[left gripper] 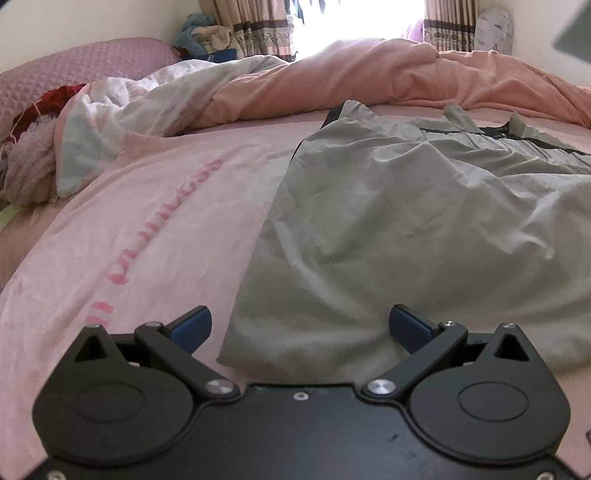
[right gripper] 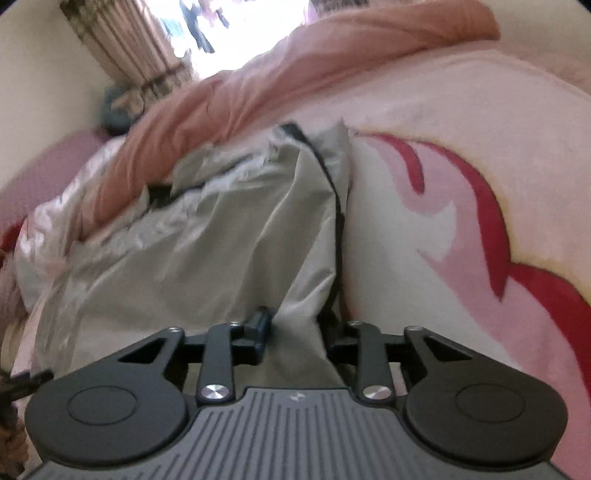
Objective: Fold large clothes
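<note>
A large light-grey garment (left gripper: 406,229) with black trim lies crumpled on a pink bed sheet (left gripper: 147,221). My left gripper (left gripper: 300,326) is open, its blue pads (left gripper: 192,326) set wide over the garment's near left corner, not holding it. In the right wrist view the same grey garment (right gripper: 221,251) runs away from me. My right gripper (right gripper: 295,328) is shut on a fold of the grey garment, and the cloth bunches between the fingers. The right fingertip is hidden by the fabric.
A salmon-pink duvet (left gripper: 369,74) and a white patterned quilt (left gripper: 147,110) are piled at the far side. A purple pillow (left gripper: 55,74) lies at far left. Curtains and a bright window (left gripper: 351,22) stand behind. A pink and red pattern (right gripper: 480,221) covers the sheet on the right.
</note>
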The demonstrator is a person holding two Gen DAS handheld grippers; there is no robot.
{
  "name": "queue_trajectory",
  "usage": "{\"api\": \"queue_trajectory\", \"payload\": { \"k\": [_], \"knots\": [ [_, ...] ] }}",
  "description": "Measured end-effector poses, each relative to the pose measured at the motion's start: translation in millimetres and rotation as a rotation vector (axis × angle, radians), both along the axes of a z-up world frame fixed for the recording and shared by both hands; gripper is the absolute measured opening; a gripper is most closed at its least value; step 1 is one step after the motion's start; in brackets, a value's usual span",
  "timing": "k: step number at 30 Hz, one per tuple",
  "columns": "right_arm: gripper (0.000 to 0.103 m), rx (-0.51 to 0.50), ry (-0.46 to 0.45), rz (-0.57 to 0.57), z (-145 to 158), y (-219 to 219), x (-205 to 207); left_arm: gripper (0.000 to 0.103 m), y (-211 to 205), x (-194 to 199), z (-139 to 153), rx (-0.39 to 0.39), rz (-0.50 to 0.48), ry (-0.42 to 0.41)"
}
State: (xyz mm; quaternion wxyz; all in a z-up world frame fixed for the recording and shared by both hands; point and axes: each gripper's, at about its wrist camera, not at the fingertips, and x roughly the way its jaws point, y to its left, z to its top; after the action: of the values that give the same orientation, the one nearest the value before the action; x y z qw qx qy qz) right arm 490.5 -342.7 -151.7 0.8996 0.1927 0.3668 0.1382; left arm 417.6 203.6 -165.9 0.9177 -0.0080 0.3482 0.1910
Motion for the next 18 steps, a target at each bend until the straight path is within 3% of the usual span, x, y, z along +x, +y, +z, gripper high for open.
{"api": "queue_trajectory", "payload": {
  "k": [1,4,8,11,14,16,18],
  "knots": [
    [0.016,0.011,-0.029,-0.022,2,3,-6,0.103,0,0,1,0.007,-0.006,0.001],
    [0.015,-0.104,-0.125,-0.093,12,27,-29,0.103,3,2,3,0.019,-0.018,0.010],
    [0.014,-0.081,-0.117,-0.207,25,42,-36,0.103,16,6,8,0.007,-0.025,0.032],
    [0.014,-0.085,-0.180,-0.241,43,56,-46,0.103,24,7,12,0.027,-0.047,0.051],
    [0.013,-0.043,-0.281,-0.241,67,87,-60,0.103,35,6,15,0.046,-0.062,0.055],
    [0.013,0.023,-0.356,-0.208,84,115,-60,0.103,45,5,18,0.031,-0.033,0.062],
    [0.012,0.022,-0.394,-0.150,101,154,-56,0.103,55,-4,20,-0.010,-0.027,0.029]
  ]
}}
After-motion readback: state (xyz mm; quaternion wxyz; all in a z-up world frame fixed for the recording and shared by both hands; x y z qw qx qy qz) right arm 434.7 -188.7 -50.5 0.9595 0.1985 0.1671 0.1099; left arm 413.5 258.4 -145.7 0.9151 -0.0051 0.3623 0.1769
